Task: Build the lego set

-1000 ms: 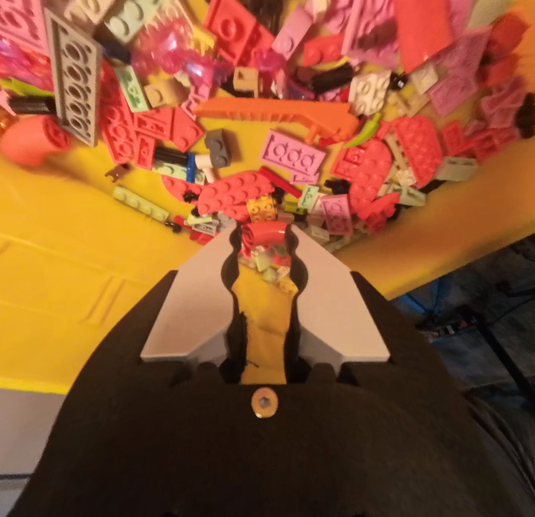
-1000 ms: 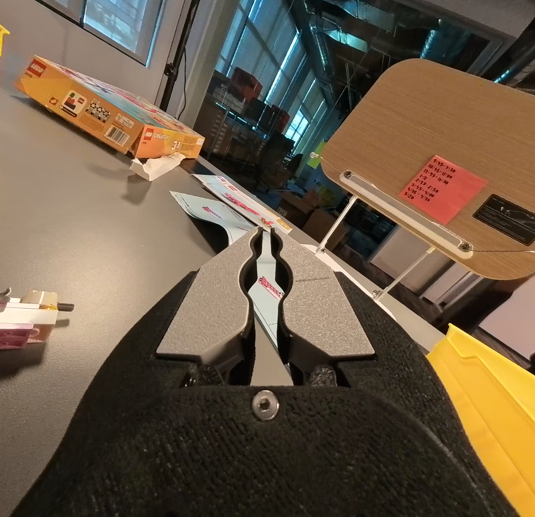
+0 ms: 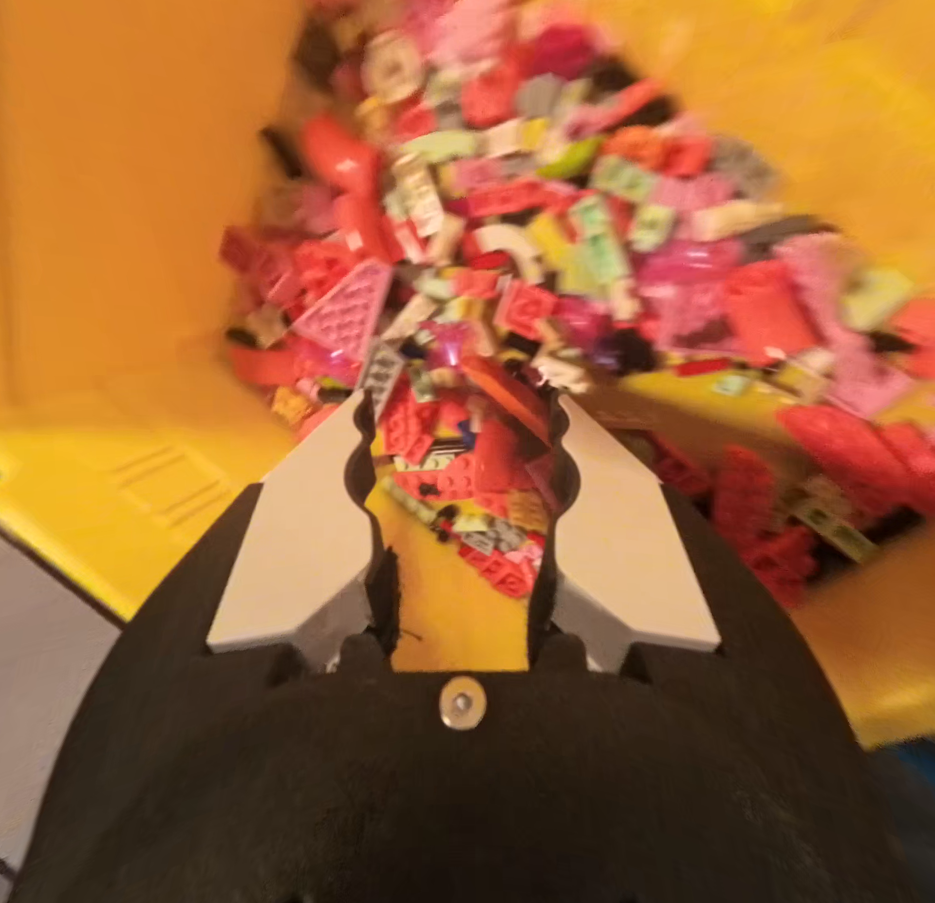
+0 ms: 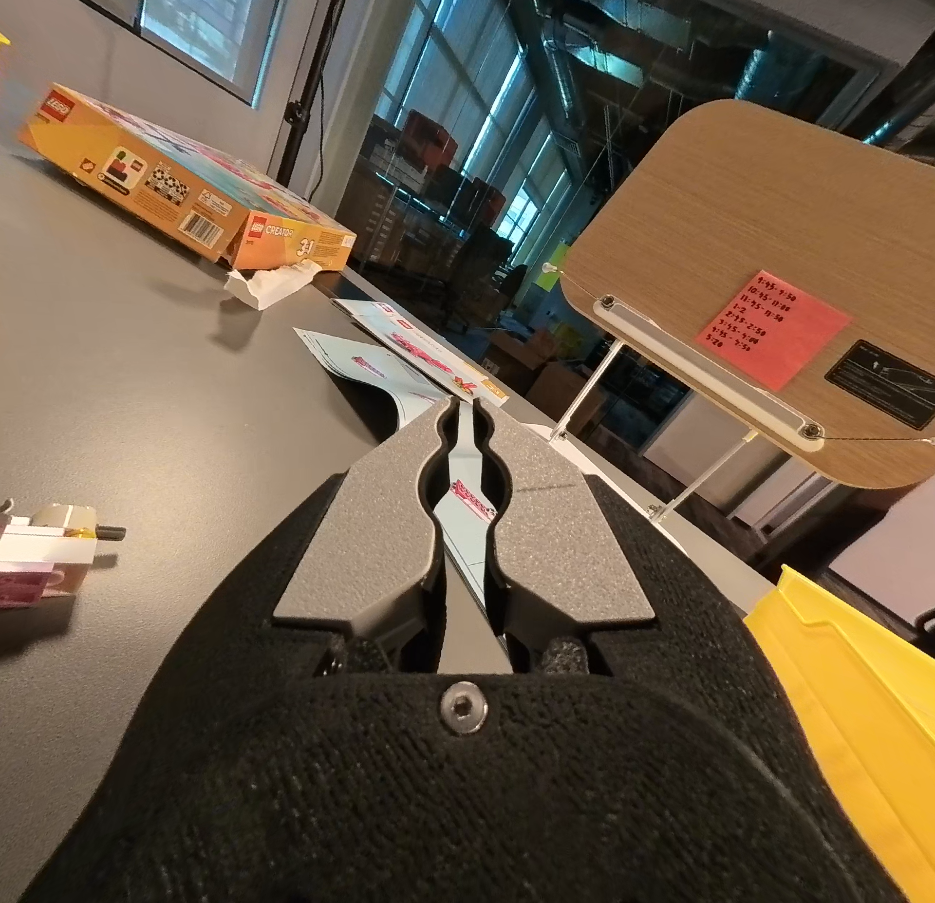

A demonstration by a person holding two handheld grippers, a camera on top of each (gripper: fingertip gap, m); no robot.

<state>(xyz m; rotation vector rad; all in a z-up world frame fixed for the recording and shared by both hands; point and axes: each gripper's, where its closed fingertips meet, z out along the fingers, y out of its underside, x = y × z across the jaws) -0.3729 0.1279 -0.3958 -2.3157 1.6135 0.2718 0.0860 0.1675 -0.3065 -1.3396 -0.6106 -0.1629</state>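
Your left view is smeared by motion blur, so most pieces in the yellow bin (image 3: 126, 221) are hard to tell apart; its walls run off the frame on every side. The brick pile (image 3: 556, 251) fills the bin's middle: mostly coral, red and pink, with pale green, white and black bits, and a pink wedge plate (image 3: 344, 312) at its left edge. Your left claw (image 3: 461, 403) stands wide apart over the near bricks, pads pressing on nothing. A second ago it was narrowed round a small red piece; now it gapes and the view has swung.

Your right view is sharp and matches the earlier one. The grey counter (image 4: 126, 398) carries an orange box (image 4: 167, 190), cut by no edge, an open booklet (image 4: 364, 372) partly hidden behind your fingers, and a small white and pink build (image 4: 45, 555) cropped at the left. Your right claw (image 4: 462, 407) is drawn together, tips nearly meeting, gripping nothing. A wooden board (image 4: 759, 251) with a pink note (image 4: 769, 327) stands to the right.
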